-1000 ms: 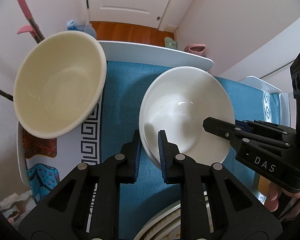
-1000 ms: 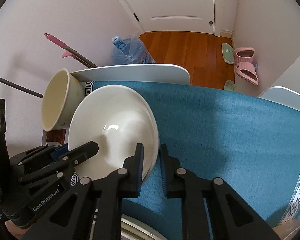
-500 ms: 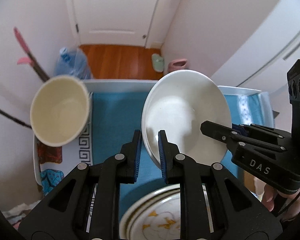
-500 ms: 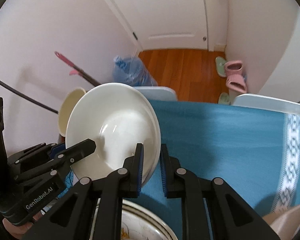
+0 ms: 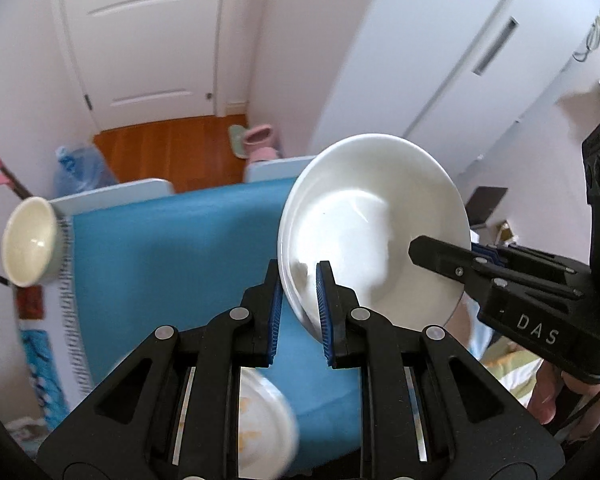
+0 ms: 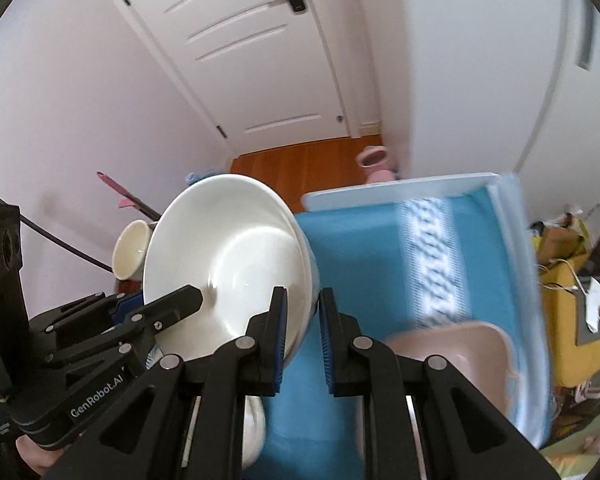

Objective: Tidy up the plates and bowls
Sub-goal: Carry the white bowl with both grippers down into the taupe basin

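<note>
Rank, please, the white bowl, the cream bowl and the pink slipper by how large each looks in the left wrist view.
1. white bowl, though it is held nearest the camera, which inflates it
2. cream bowl
3. pink slipper, far off on the floor, so its true size is unsure

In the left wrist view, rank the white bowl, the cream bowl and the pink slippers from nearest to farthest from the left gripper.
1. White bowl: its rim is pinched between the left gripper fingers.
2. Cream bowl: far left, on the table edge.
3. Pink slippers: on the floor by the door, past the table.
</note>
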Available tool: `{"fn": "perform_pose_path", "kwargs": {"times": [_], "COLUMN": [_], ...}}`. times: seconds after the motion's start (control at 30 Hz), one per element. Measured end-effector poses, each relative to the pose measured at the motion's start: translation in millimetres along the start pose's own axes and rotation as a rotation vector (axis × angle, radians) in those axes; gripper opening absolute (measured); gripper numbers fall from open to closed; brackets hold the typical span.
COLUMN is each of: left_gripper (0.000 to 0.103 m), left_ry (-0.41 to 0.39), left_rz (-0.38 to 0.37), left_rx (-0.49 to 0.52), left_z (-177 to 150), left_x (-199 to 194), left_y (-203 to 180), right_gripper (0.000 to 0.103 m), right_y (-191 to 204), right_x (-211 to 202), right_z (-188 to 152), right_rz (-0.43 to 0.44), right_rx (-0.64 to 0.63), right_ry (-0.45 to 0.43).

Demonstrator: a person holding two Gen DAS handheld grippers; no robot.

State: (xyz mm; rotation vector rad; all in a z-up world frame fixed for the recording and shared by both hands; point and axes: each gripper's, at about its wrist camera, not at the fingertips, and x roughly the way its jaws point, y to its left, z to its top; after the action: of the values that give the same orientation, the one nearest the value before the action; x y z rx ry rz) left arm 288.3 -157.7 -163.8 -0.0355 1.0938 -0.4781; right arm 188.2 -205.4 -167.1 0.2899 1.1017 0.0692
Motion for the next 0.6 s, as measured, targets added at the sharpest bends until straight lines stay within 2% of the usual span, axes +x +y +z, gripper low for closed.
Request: {"fn": "perform_pose_path", "kwargs": {"times": [0.13, 0.27, 0.37, 0.6], "left_gripper": [0.015, 0.015, 0.015, 0.015], "left_ry": [0.031, 0.066, 0.108, 0.179], "left_rz": [-0.015, -0.007, 0.008, 0.049], "left_rx": [0.026, 0.022, 0.004, -0.004], "left_z": [-14, -32, -50, -75], "left_x": [18, 39, 59, 94], "left_y": [-51, -82, -93, -102], "right_gripper": [0.015, 0.015, 0.015, 0.015], "right_y": [-45, -84, -101, -126], "right_x": [-16, -15, -5, 17], "right_z": [-15, -33, -50, -77], "right_rz": [-0.016, -0.029, -0.025, -0.019], "right_rx": [0.023, 0.035, 0.032, 0.01], "right_ry": [0.013, 0.061, 0.121, 0.195]}}
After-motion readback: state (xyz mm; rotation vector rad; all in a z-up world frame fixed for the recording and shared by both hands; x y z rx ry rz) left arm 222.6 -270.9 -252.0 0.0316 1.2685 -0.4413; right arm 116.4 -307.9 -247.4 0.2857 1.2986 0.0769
